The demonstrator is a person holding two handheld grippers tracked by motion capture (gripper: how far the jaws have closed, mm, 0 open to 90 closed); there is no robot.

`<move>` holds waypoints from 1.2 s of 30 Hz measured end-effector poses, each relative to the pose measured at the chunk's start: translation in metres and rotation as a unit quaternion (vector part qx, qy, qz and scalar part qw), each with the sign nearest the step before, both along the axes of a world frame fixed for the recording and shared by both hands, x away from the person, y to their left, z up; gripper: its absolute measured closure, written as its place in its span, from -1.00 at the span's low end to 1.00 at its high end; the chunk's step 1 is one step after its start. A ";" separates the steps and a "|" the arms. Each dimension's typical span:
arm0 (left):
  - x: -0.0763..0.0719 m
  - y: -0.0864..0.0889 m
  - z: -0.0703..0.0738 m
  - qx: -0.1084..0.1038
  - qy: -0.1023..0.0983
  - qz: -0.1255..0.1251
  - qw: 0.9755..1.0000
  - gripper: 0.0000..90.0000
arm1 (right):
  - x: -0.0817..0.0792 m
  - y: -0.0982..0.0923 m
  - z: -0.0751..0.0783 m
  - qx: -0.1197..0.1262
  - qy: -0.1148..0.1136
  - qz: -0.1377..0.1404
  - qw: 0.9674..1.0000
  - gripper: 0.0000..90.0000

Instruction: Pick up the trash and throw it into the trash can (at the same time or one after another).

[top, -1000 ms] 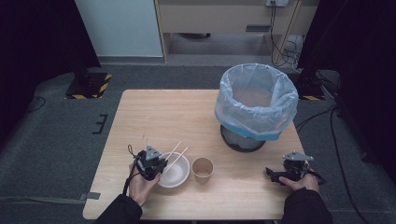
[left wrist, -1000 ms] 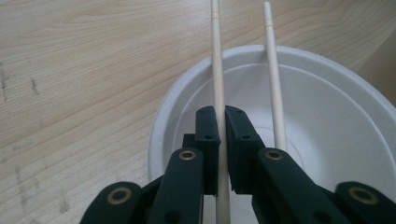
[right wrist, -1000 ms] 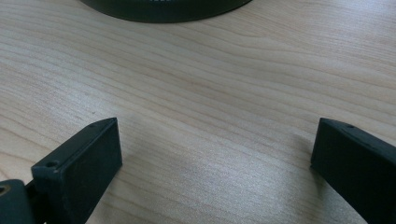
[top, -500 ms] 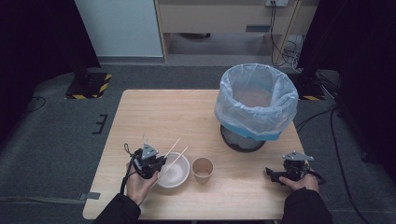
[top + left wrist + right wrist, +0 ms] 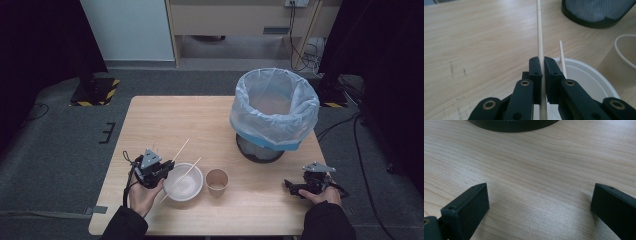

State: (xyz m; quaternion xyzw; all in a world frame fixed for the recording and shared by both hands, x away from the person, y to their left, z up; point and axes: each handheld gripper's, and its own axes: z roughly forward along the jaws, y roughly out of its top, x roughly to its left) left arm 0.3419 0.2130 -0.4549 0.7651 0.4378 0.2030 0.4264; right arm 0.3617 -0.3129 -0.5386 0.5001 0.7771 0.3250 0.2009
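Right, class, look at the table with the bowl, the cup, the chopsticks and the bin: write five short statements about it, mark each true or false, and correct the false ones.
1. The left gripper is shut on a chopstick. True.
2. The right gripper is holding the paper cup. False: its jaws stand wide open over bare table, with nothing between them.
3. The second chopstick lies across the white bowl. True.
4. The bin has no liner. False: a light blue bag lines it and folds over its rim.
5. The paper cup lies tipped on its side. False: it stands upright, just right of the bowl.
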 end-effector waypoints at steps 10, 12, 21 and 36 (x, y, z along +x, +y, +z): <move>-0.005 0.012 0.024 -0.036 -0.036 0.004 0.999 0.89 | 0.000 0.000 0.000 0.000 0.001 0.000 1.000 -0.97; -0.005 0.013 0.030 -0.043 -0.046 0.002 0.998 0.89 | 0.000 0.000 0.000 -0.001 0.000 0.001 1.000 -0.97; -0.005 0.014 0.050 -0.047 -0.077 0.000 0.996 0.89 | 0.000 0.000 0.000 -0.001 0.000 0.002 1.000 -0.97; 0.011 0.007 0.094 -0.083 -0.119 -0.008 0.989 0.89 | 0.000 0.000 0.000 -0.001 0.000 0.002 1.000 -0.97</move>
